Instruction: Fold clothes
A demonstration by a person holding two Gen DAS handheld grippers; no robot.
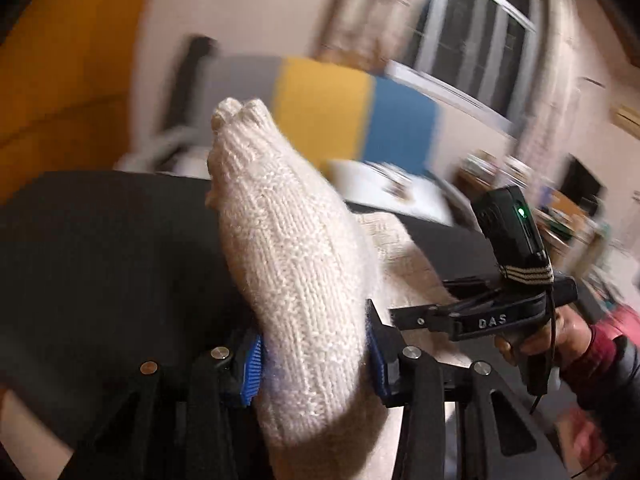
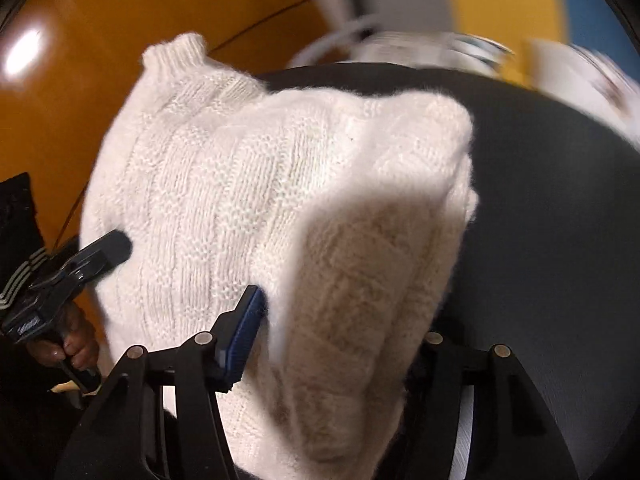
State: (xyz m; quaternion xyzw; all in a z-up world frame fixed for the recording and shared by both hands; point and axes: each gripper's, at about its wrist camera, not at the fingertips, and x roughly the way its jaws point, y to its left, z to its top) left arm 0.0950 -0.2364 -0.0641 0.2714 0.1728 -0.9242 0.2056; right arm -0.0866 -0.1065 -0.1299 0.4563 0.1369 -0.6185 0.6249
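Observation:
A cream knitted sweater (image 2: 248, 184) hangs lifted over a black table (image 2: 552, 208). My left gripper (image 1: 314, 360) is shut on a thick fold of the sweater (image 1: 288, 264), which stands up between its blue pads (image 1: 252, 376). My right gripper (image 2: 332, 340) is shut on another bunched part of the sweater; only its left blue pad (image 2: 244, 332) shows, the right finger is hidden by knit. The right gripper also shows in the left wrist view (image 1: 404, 316), its tips against the fabric. The left gripper shows in the right wrist view (image 2: 116, 246), at the sweater's left edge.
The black table (image 1: 100, 260) lies under the sweater. An orange wall or cabinet (image 2: 100, 60) stands to the left. A yellow and blue panel (image 1: 352, 120), a window (image 1: 476, 32) and cluttered shelves (image 1: 560, 208) are behind the table. White items (image 2: 580, 76) lie past the table's far edge.

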